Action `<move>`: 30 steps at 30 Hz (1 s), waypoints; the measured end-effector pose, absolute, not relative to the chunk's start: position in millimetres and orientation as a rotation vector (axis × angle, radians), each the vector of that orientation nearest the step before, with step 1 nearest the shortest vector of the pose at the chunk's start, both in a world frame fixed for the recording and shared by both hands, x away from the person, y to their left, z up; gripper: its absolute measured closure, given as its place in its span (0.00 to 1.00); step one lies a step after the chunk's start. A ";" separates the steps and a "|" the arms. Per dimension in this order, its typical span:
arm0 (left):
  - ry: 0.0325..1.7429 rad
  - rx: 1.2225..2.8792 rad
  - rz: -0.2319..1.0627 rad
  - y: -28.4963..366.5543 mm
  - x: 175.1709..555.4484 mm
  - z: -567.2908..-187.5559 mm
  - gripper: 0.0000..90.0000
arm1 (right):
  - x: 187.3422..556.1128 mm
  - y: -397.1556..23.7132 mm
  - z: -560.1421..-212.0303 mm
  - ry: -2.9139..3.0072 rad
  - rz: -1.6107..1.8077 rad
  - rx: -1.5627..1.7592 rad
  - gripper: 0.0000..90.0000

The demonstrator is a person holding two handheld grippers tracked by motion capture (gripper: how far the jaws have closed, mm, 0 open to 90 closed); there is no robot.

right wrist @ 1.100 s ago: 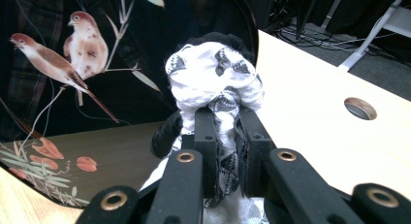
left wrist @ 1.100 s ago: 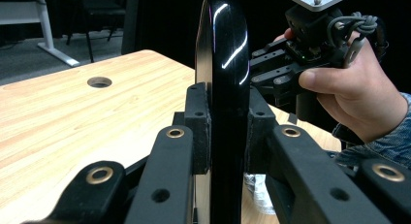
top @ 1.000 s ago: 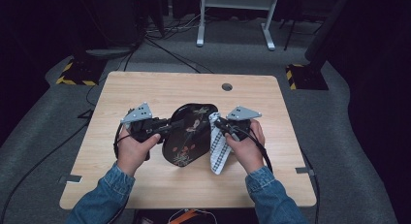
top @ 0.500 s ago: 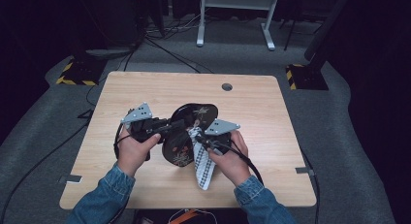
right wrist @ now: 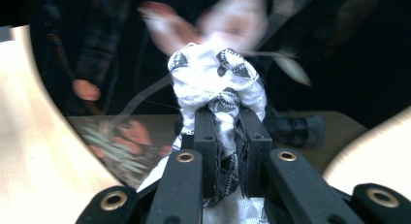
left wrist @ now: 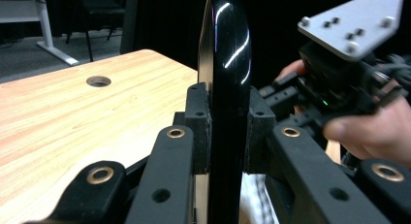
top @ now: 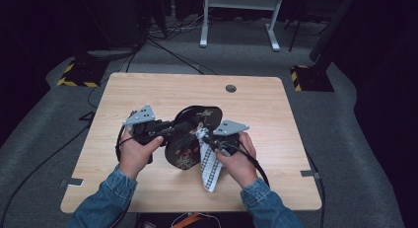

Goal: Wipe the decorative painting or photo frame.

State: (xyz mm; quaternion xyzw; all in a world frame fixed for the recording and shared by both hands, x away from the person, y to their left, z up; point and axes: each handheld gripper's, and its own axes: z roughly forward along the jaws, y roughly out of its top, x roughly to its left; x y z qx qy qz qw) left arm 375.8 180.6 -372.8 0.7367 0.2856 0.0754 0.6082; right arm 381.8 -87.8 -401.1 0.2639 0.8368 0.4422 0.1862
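Black plate (left wrist: 225, 88) clamped on edge in left tool (left wrist: 225, 136); right tool (right wrist: 228, 136) grips patterned cloth (right wrist: 215, 83).

Black plate (top: 190, 134) beside patterned cloth (top: 209, 161)

The wooden table (top: 148, 95) has a round hole (top: 230, 88) near its far edge. Behind the table, cables (top: 172, 28) lie on the grey floor (top: 365, 154) near a white frame (top: 239, 20).
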 end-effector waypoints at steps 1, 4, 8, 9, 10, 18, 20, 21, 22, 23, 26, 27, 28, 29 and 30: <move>0.659 1.702 0.176 180.4 375.7 -372.8 0.86 | 383.6 -90.9 -401.1 2.351 1.241 0.756 0.90; 0.654 1.705 0.182 180.4 375.8 -372.6 0.86 | 391.8 -104.1 -401.5 2.315 1.229 0.809 0.90; 0.652 1.707 0.182 180.2 375.4 -372.6 0.86 | 399.7 -116.8 -401.6 2.278 1.213 0.866 0.90; 0.652 1.708 0.183 180.2 375.4 -372.5 0.86 | 400.8 -118.7 -401.6 2.273 1.211 0.873 0.90; 0.652 1.707 0.183 180.1 375.4 -372.7 0.86 | 402.1 -120.8 -401.5 2.264 1.211 0.886 0.90; 0.661 1.700 0.180 179.8 375.6 -373.0 0.86 | 399.0 -115.7 -403.9 2.278 1.195 0.864 0.90; 0.664 1.700 0.177 179.9 375.7 -373.0 0.86 | 392.9 -107.0 -406.1 2.307 1.201 0.828 0.90; 0.665 1.698 0.177 179.7 375.5 -373.1 0.86 | 390.6 -103.8 -406.8 2.317 1.202 0.808 0.90; 0.665 1.698 0.177 179.7 375.5 -373.1 0.86 | 390.6 -103.8 -406.8 2.317 1.202 0.808 0.90; 0.664 1.699 0.176 179.5 375.5 -372.9 0.86 | 388.5 -100.6 -407.3 2.326 1.202 0.790 0.90; 0.669 1.693 0.171 179.7 375.9 -373.4 0.86 | 382.7 -91.4 -408.1 2.354 1.213 0.751 0.90; 0.670 1.693 0.171 179.8 376.0 -373.4 0.86 | 380.5 -87.4 -408.6 2.364 1.219 0.734 0.90; 0.673 1.690 0.170 179.7 376.1 -373.5 0.86 | 379.1 -85.0 -408.9 2.372 1.221 0.724 0.90; 0.673 1.690 0.170 179.7 376.1 -373.6 0.86 | 376.2 -79.9 -409.8 2.384 1.222 0.702 0.90; 0.675 1.689 0.166 179.9 376.4 -373.7 0.86 | 374.7 -77.3 -410.2 2.390 1.224 0.691 0.90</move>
